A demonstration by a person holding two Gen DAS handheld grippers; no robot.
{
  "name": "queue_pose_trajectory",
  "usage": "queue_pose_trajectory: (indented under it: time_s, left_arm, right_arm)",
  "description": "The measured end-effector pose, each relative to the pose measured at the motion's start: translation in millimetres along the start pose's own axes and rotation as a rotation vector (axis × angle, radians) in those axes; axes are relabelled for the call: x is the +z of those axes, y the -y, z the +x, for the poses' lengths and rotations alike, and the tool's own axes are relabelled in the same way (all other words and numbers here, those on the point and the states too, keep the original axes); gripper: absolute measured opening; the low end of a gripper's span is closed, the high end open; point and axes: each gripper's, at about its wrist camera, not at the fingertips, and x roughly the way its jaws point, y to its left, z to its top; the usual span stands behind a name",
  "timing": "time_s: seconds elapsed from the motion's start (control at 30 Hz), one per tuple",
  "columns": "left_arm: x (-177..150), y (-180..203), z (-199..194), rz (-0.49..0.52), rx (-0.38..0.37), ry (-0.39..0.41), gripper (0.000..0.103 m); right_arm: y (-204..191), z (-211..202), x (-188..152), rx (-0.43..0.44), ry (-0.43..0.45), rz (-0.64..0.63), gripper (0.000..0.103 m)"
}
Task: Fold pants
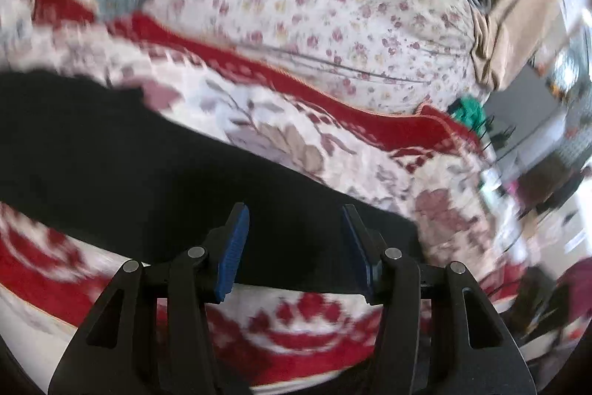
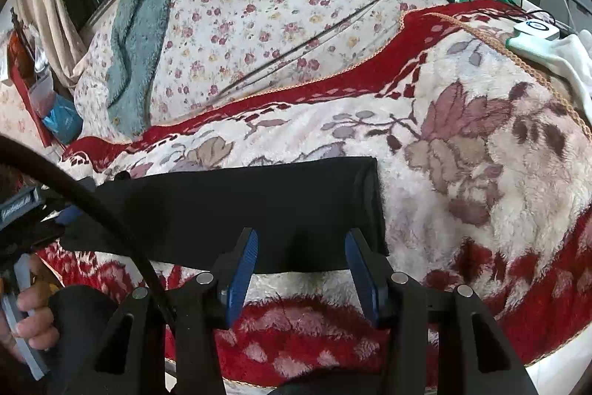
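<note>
Now both hand-held grippers, left [image 1: 294, 213] and right [image 2: 301, 239], gape wide, holding nothing. Black pants [image 2: 236, 198] (folded flat) lie on the blanket [image 2: 462, 143].

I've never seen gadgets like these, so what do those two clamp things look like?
Each hand-held gripper, left and right, is a black frame with triangular cut-outs, silver pivot pins and two fingers faced with ribbed blue pads. A black cable curves past the right one.

Matt black cloth pants [image 2: 236, 202] lie on a fluffy, plush red-and-white blanket [image 2: 462, 173]
</note>
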Motion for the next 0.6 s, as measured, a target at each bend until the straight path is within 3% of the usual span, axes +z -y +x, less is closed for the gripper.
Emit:
queue_pose_trajectory:
  time_s: [0.1, 0.27, 0.47, 0.6]
  left_arm:
    - [-1, 13, 17, 0.059, -0.066, -0.040, 0.050]
    - [-18, 28, 26, 0.256, -0.024, -0.048, 0.050]
    - [-9, 5, 15, 0.223, -0.121, -0.032, 0.050]
    - [-8, 4, 5, 0.239, -0.134, 0.010, 0.050]
  right_arm:
    - [-5, 6, 2, -0.015, -0.031, -0.012, 0.047]
    - [-10, 8, 0, -0.058, -0.048, -0.017, 0.047]
    - [-15, -1, -4, -0.150, -0.020, 0.018, 0.047]
    - [-44, -13, -2, -0.247, 0.048, -0.093, 0.047]
